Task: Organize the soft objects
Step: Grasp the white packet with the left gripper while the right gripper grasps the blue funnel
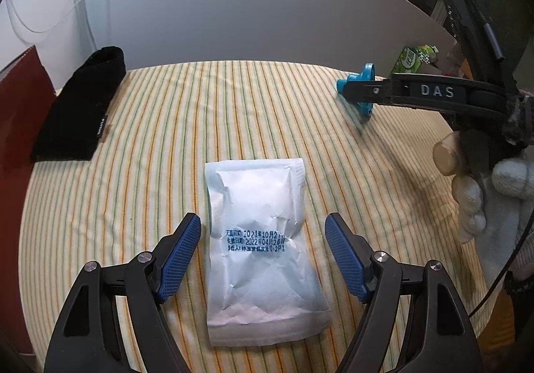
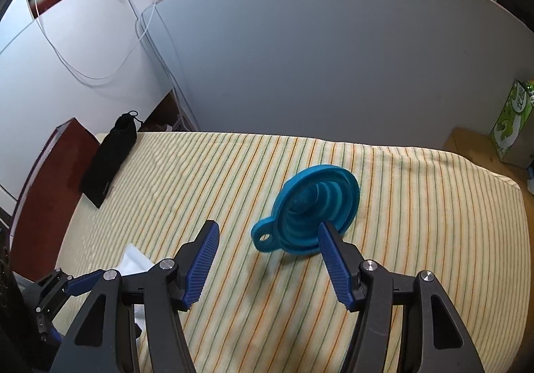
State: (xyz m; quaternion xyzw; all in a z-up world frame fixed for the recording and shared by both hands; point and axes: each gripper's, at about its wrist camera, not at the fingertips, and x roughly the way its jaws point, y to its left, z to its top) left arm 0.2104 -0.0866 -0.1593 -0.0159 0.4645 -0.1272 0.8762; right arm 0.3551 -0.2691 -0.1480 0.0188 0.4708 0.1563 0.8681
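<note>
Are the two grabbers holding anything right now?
No. The left gripper stands open around the white packet without pinching it, and the right gripper is open just short of the blue funnel.

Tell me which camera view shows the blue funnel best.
The right wrist view. There the blue funnel lies on its side on the striped cloth, whole except where one gripper finger covers its rim: ridges and tab hole show. In the left wrist view, only parts of it show behind the right gripper.
</note>
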